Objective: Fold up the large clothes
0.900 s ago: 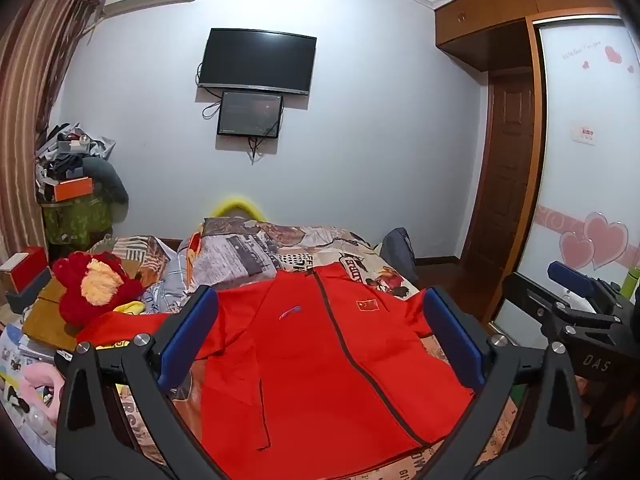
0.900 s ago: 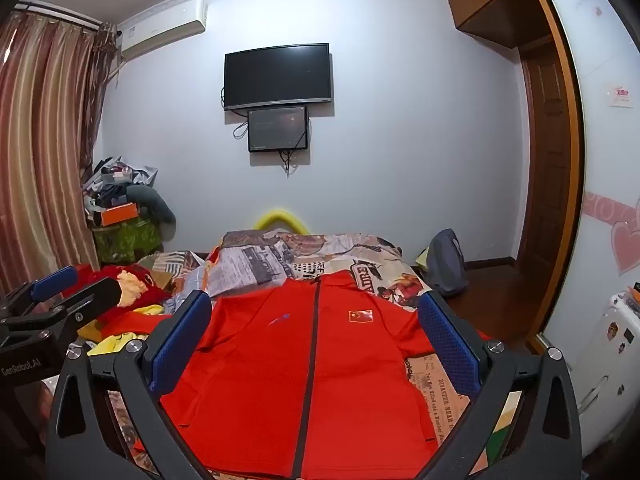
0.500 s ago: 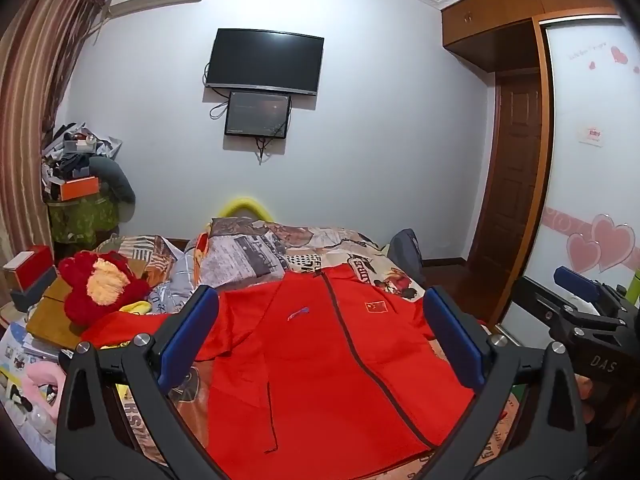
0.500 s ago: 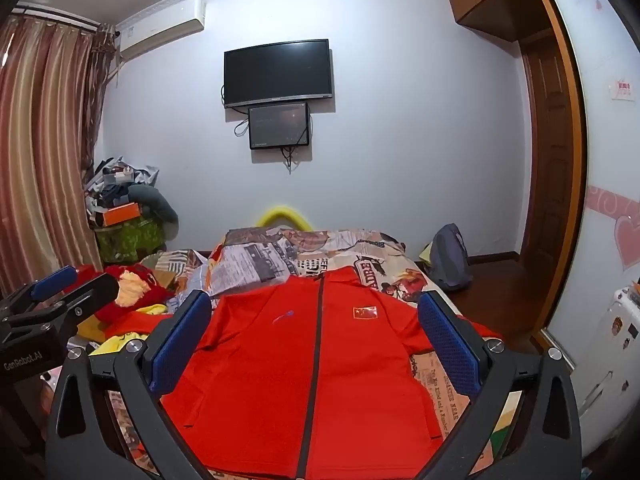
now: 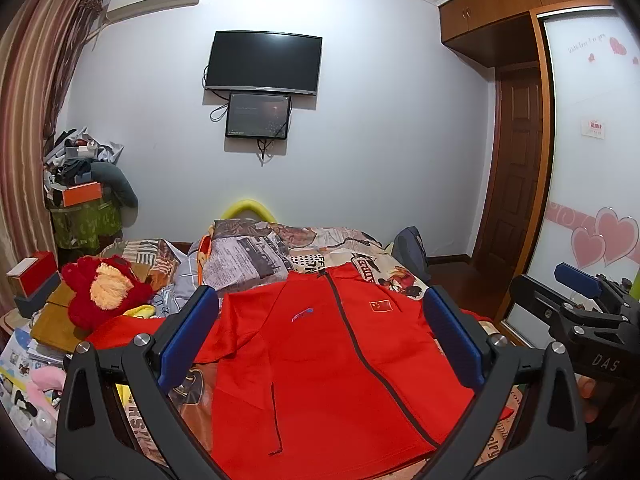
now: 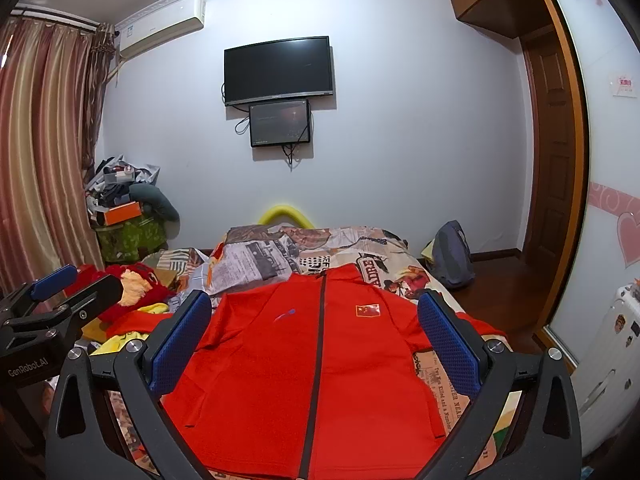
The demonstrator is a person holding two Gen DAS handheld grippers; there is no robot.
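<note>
garment: red zip-front jacket (image 5: 320, 360) with dark centre zipper and small flag patch on the chest, laid flat front-up on the newspaper-print bedspread (image 6: 360, 248), collar toward the far wall.
sleeves: the sleeve toward the red plush toy (image 5: 100, 292) is spread outward across the bed; the other sleeve runs off behind the right gripper's blue pad, its end hidden.
left gripper (image 5: 320, 336): jaws spread as wide as they go, nothing between the pads, held above the jacket's near half, not touching it.
right gripper (image 6: 316, 334): also fully spread and empty, hovering over the zipper line, tilted slightly down.
mutual view: each tool is seen at the edge of the other's camera, so the two are side by side and near each other.
change: over the last second only a slight drift of both views is seen; the wall TV (image 6: 278, 70) sits a touch lower in frame, and the jacket's place and lay are unchanged. Jaw width is unchanged too.
meaning: no fold is begun; judged as the pre-grasp stage, with all of the task left.
next: probably a descent to pinch a sleeve or shoulder edge for the first fold inward.
risk: bedspread could be pinched along with the thin jacket cloth.
</note>
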